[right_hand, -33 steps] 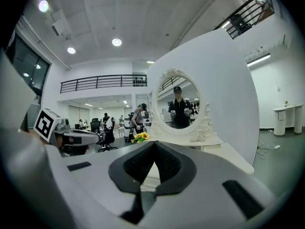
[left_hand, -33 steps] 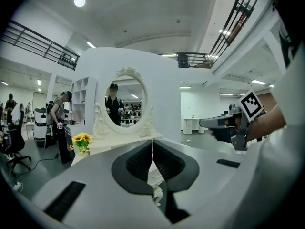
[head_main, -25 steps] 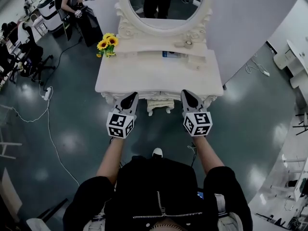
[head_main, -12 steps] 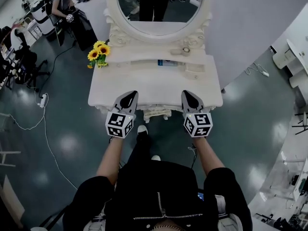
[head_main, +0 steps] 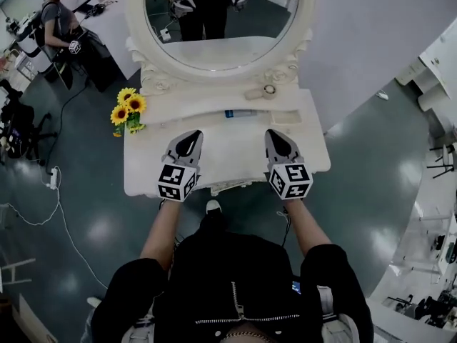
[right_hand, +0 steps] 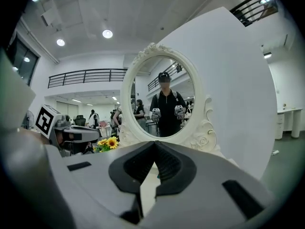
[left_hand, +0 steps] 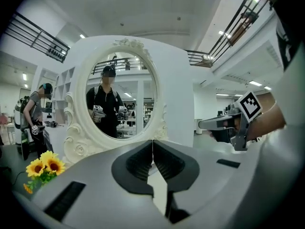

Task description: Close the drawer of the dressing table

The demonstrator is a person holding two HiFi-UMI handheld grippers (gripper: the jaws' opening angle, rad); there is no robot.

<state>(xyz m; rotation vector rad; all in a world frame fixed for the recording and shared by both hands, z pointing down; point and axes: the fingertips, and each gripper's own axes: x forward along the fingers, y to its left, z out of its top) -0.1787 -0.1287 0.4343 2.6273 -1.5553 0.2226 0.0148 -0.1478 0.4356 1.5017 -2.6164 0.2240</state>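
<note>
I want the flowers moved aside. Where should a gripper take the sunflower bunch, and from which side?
Grip the green stems just under the sunflower heads, not the blooms. Probably come with the left gripper from the front-left: the bunch stands at the table's left edge, and the mirror frame crowds its back.

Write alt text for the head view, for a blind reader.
Seen from above, a person holds the left gripper and right gripper, both shut, side by side over the front of a white carved dressing table. Its oval mirror reflects the person; yellow sunflowers stand at its left edge.
</note>
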